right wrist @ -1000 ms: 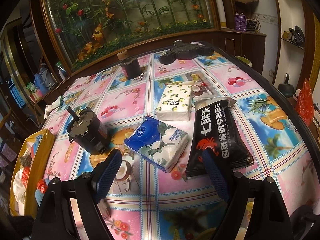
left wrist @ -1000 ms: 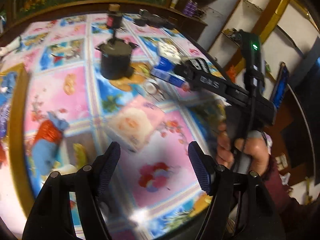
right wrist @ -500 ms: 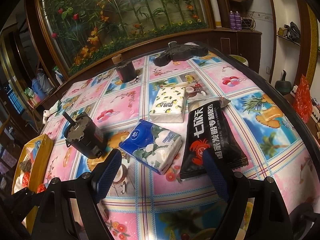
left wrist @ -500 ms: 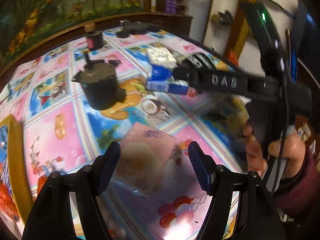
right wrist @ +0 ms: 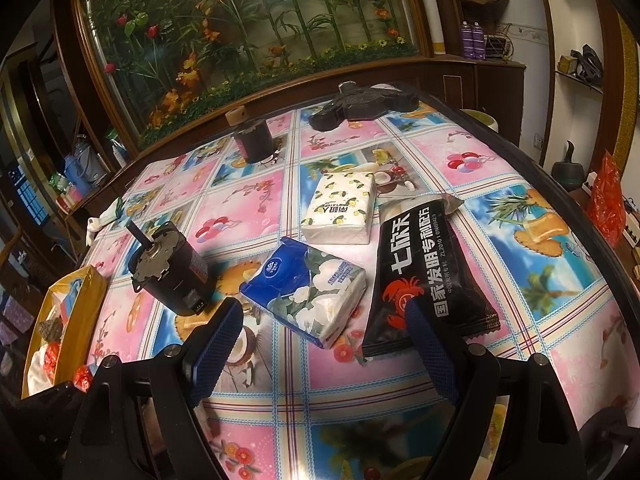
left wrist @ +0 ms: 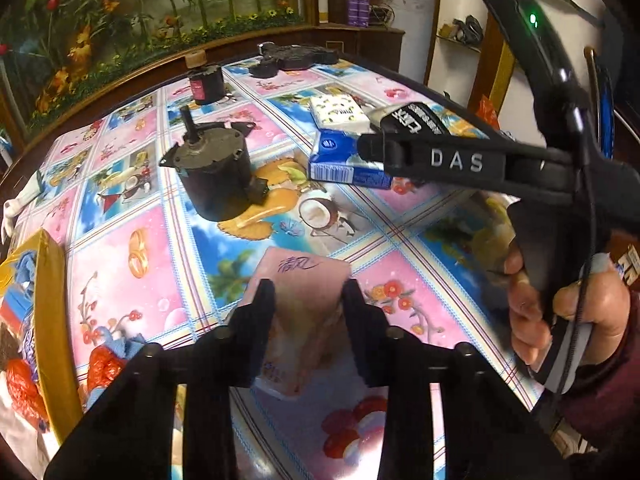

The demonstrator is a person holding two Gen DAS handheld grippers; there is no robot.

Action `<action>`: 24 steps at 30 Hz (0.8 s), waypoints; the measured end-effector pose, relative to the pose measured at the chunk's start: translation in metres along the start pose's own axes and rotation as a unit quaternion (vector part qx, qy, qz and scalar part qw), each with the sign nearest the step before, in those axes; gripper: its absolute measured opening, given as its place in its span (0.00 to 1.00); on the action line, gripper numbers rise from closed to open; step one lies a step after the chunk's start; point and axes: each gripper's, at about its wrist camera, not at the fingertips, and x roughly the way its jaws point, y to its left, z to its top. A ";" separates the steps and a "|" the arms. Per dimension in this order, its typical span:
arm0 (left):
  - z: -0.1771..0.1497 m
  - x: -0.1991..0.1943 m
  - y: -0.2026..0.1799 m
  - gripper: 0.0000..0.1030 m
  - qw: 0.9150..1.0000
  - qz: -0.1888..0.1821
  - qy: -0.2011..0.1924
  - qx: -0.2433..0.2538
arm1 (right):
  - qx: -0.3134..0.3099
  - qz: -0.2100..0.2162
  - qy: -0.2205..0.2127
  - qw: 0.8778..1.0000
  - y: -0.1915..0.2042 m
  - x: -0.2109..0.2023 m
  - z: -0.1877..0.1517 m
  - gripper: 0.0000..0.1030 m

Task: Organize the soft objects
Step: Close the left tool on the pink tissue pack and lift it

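Note:
A pink tissue pack (left wrist: 298, 268) lies on the flowered tablecloth (left wrist: 132, 248) close to me. My left gripper (left wrist: 307, 298) straddles it, jaws closing, and both pads press its sides. My right gripper (right wrist: 322, 320) hangs open above the table with nothing between its fingers. Below it lie a blue tissue pack (right wrist: 308, 292) and a black snack bag (right wrist: 424, 272). A white lemon-print tissue pack (right wrist: 340, 208) sits just beyond them. In the left wrist view a hand (left wrist: 560, 312) holds the right gripper over the blue tissue pack (left wrist: 340, 160).
A black motor (right wrist: 172, 276) with a shaft stands left of the blue pack. A yellow tray (left wrist: 52, 320) holding cloths and red wrappers sits at the table's left edge. A small dark jar (right wrist: 252, 140) and a black tool (right wrist: 364, 104) lie at the far edge.
The left gripper came down over the pink tissue pack and rolled, and its jaws closed in from wide apart onto the pack's sides. The right gripper has not moved.

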 end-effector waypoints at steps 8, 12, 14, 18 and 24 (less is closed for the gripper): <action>-0.006 -0.015 0.008 0.14 0.999 -0.025 -0.005 -0.026 | 0.001 0.000 0.000 1.000 -0.001 0.000 0.000 0.81; -0.003 -0.026 0.014 0.70 0.999 -0.026 -0.034 -0.028 | 0.001 -0.001 0.000 1.000 -0.001 0.000 0.000 0.81; -0.001 -0.026 0.017 0.83 0.999 -0.003 -0.045 -0.025 | 0.001 -0.001 0.000 1.000 -0.001 0.000 0.000 0.81; 0.002 -0.004 0.015 0.83 1.000 0.009 -0.014 -0.004 | 0.003 -0.005 -0.001 1.000 -0.001 0.001 0.000 0.81; -0.001 0.031 -0.004 0.83 0.999 0.023 0.027 0.041 | 0.001 -0.008 0.000 1.000 -0.001 0.001 -0.001 0.81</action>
